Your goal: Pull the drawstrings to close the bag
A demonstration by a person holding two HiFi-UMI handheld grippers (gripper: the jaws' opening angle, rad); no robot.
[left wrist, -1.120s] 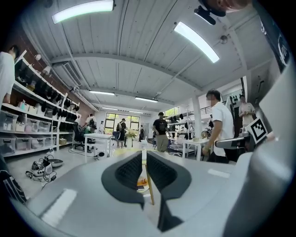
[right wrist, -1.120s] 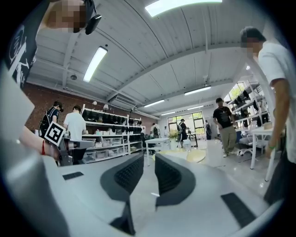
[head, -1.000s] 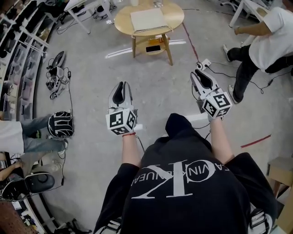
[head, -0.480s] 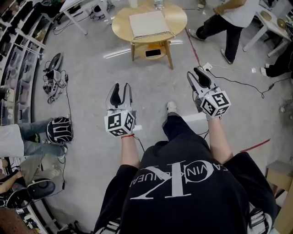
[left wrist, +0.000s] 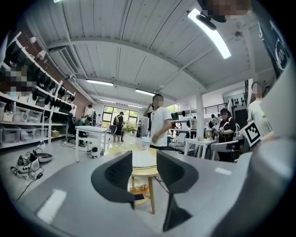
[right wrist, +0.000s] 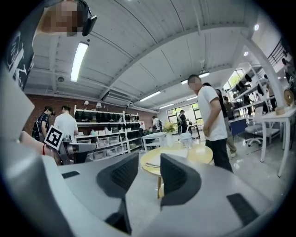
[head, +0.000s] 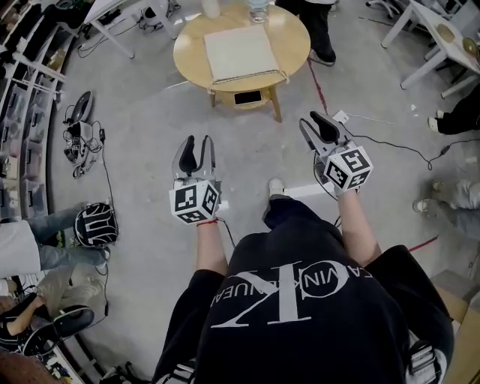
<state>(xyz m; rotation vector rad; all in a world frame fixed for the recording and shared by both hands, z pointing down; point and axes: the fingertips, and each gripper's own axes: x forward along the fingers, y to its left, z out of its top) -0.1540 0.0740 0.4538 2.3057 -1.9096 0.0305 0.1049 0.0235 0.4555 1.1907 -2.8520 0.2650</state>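
Up ahead on the round table (head: 294, 34), flat beige bag (head: 241, 54) well apart from me, my left tongs (head: 196, 147) and right tongs (head: 321, 126) both just opened up, jaws apart, nothing between them

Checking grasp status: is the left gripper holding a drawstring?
No: the fingers of the left gripper have just been opening and stand apart, nothing held between them.

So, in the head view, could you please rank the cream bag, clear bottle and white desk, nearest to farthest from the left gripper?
1. cream bag, on the round table ahead of the left gripper.
2. clear bottle, at the table's far edge.
3. white desk, far right.
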